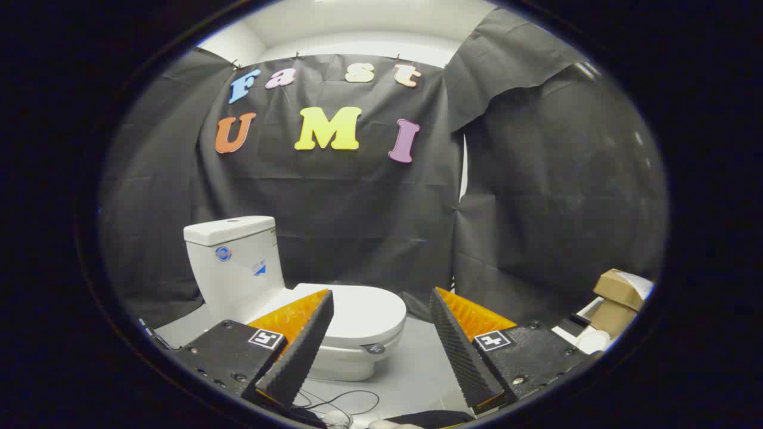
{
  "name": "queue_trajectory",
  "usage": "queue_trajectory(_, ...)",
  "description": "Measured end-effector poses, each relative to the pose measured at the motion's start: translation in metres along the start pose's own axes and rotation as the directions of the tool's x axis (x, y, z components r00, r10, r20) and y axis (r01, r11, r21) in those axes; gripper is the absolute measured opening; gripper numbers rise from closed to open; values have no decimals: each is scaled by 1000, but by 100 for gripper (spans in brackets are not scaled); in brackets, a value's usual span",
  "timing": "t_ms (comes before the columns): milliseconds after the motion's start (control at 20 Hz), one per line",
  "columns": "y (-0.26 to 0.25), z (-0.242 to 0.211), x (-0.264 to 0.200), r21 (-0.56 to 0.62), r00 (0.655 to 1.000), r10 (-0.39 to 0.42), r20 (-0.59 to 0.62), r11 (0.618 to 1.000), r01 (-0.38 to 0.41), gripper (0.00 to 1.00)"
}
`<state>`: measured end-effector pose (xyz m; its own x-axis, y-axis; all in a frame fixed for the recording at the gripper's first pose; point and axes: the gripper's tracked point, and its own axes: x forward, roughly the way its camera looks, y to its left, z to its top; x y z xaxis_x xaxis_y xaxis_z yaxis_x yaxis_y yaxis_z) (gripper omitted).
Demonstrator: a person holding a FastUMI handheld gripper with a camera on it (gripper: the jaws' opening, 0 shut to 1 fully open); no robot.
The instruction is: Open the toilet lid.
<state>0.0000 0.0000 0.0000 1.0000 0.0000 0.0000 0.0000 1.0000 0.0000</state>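
A white toilet stands on the grey floor against the black cloth wall, its tank (233, 262) at the back left. The lid (361, 311) lies flat and closed over the bowl. My gripper (381, 304) is open, its two black ribbed fingers (301, 348) with orange sides spread wide. The left finger overlaps the near side of the lid in the view; the lid's front edge sits between the fingers and a little beyond them. Nothing is held.
Cardboard boxes (620, 292) and a white object (590, 339) sit at the right by the cloth wall. A thin dark cable (340, 400) loops on the grey floor (417, 369) just below the toilet's base.
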Motion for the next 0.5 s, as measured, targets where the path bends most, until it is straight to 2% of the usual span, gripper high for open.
queue_trajectory(500, -1, 3, -1, -2, 1000, -6, 3, 1000, 6, 100)
